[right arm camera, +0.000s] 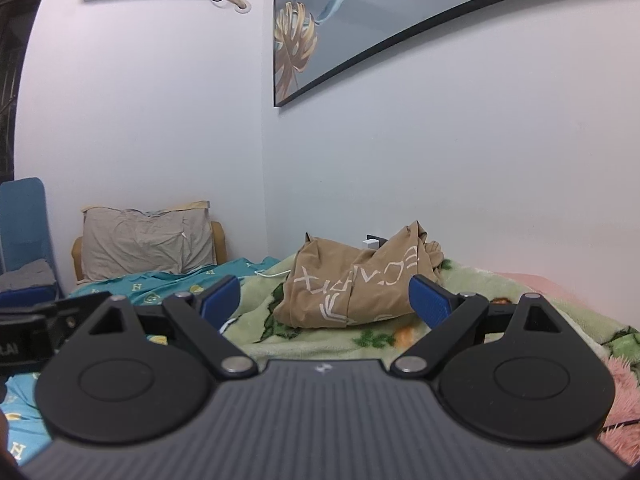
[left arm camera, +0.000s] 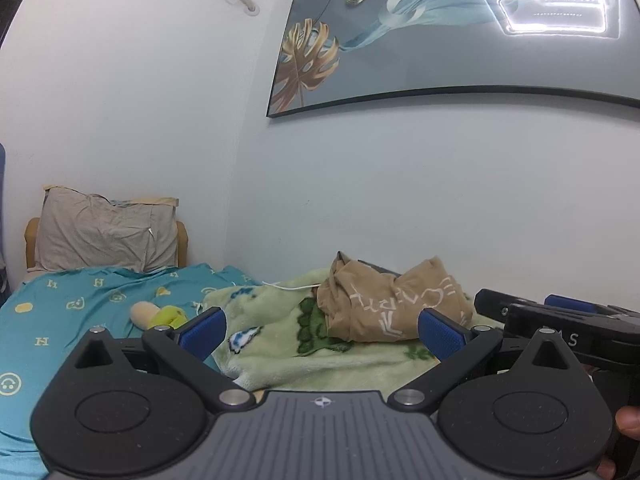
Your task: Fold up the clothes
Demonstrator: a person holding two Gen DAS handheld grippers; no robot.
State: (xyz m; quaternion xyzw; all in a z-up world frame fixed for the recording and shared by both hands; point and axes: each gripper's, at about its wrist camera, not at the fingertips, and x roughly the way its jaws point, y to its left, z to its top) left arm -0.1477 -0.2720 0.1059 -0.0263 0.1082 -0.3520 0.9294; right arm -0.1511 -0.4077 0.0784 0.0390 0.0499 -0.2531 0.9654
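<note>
A tan garment with white lettering (left arm camera: pixel 394 304) (right arm camera: pixel 356 284) lies crumpled in a heap on a green fleece blanket (left arm camera: pixel 280 344) (right arm camera: pixel 332 340) on the bed. My left gripper (left arm camera: pixel 322 334) hovers low in front of the heap, open, with nothing between its blue pads (left arm camera: pixel 204 330). My right gripper (right arm camera: pixel 324 300) faces the same heap from a little further right, open wide and empty. In the left wrist view the right gripper's black body (left arm camera: pixel 560 328) shows at the right edge, with a hand beneath it.
A teal printed sheet (left arm camera: pixel 60 320) covers the bed's left part, with a grey pillow (left arm camera: pixel 104 232) at the headboard and a yellow plush toy (left arm camera: pixel 160 314). A white cable (left arm camera: pixel 292 287) runs behind the garment. Pink fluffy fabric (right arm camera: pixel 624 392) lies right. The wall stands close behind.
</note>
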